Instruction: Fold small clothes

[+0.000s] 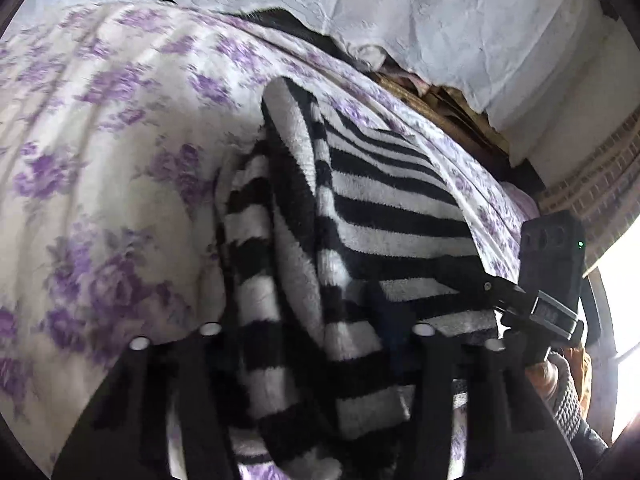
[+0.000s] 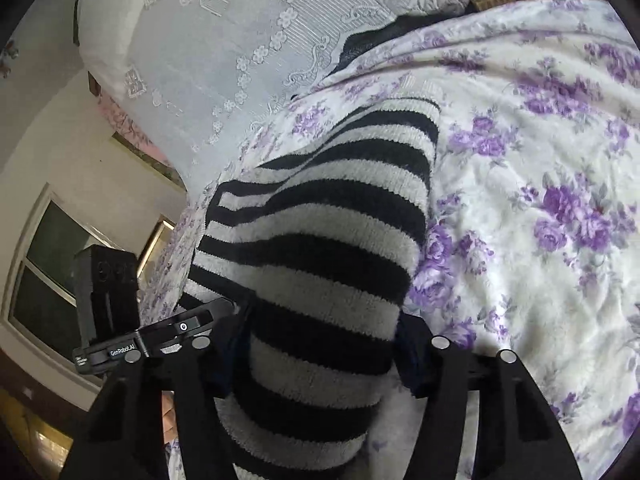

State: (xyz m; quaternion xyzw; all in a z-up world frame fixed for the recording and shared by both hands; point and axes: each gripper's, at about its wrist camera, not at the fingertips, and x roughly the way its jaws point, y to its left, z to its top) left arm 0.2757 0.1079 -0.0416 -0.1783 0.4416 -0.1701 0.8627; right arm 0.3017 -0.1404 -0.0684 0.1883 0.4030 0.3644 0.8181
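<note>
Left gripper (image 1: 316, 336) first: jaws part-closed w/ the striped knit garment (image 1: 360, 216) bunched between them, fabric filling the gap and pressed at both sides, so it's gripping the garment. Black-and-white stripes, fuzzy knit, one long fold running up from the jaws.

Right gripper (image 2: 320, 352) now: same story, jaws drawn in on a thick roll of the striped knit garment (image 2: 320, 240), cloth bulging above and below the fingers (image 2: 440, 344). Clamped on it.

Outward: garment lies on the floral bedspread (image 2: 540, 160), white w/ purple roses, stretching away from both grippers twd the far edge of the bed. In the left view the other gripper's camera block (image 1: 552, 248) sits just beside the garment's right edge, a knit sleeve cuff (image 1: 564, 396) below it. Beyond the bedspread: a white lace cover (image 2: 248, 52), then a window (image 2: 52, 272) at far left of the right view.
</note>
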